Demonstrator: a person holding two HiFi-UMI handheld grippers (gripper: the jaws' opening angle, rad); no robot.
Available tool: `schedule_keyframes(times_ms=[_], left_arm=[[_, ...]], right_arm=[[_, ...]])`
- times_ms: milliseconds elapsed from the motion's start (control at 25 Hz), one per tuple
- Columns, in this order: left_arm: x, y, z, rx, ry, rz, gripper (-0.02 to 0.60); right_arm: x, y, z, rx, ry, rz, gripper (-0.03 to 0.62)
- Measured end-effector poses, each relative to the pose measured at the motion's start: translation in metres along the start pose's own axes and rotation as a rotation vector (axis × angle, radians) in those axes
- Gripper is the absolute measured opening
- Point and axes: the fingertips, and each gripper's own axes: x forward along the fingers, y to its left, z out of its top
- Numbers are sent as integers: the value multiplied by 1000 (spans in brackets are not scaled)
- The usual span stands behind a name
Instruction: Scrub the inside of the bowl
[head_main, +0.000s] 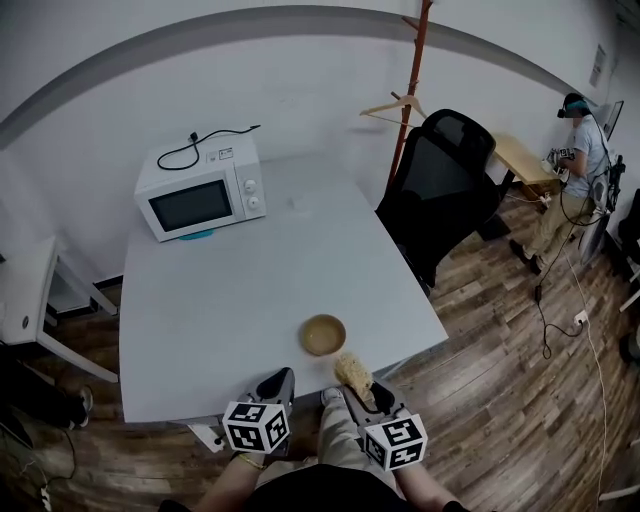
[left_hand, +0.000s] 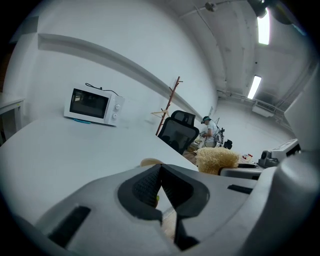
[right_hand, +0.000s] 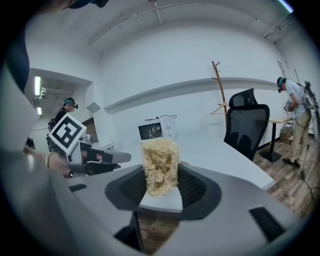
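Note:
A tan wooden bowl (head_main: 323, 334) sits upright on the white table (head_main: 220, 300) near its front edge; in the left gripper view only the rim of the bowl (left_hand: 151, 162) peeks over the jaws. My right gripper (head_main: 362, 385) is shut on a pale, fibrous scrubber (head_main: 353, 372) just in front of and right of the bowl. The scrubber (right_hand: 160, 165) stands up between the right gripper (right_hand: 161, 187) pads. My left gripper (head_main: 280, 378) hovers at the table's front edge, left of the bowl. Seen from its own camera, the left gripper (left_hand: 159, 182) is shut with its pads touching and nothing between them.
A white microwave (head_main: 200, 190) stands at the table's far left corner. A black office chair (head_main: 440, 190) and a wooden coat stand (head_main: 410, 90) are at the table's far right. A person (head_main: 580, 150) stands by a desk across the wooden floor.

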Motion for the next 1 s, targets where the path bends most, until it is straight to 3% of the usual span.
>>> schedule_keyframes(times_ms=[440,1000], left_arm=[[-30,0,-12,-1,-8,-24,18],[-25,-4,-14,-16,1,-44,18]], right_arm=[[-9,30,4,-32,-26,17,175],[-17,28,2,-59,-14,-15,175]])
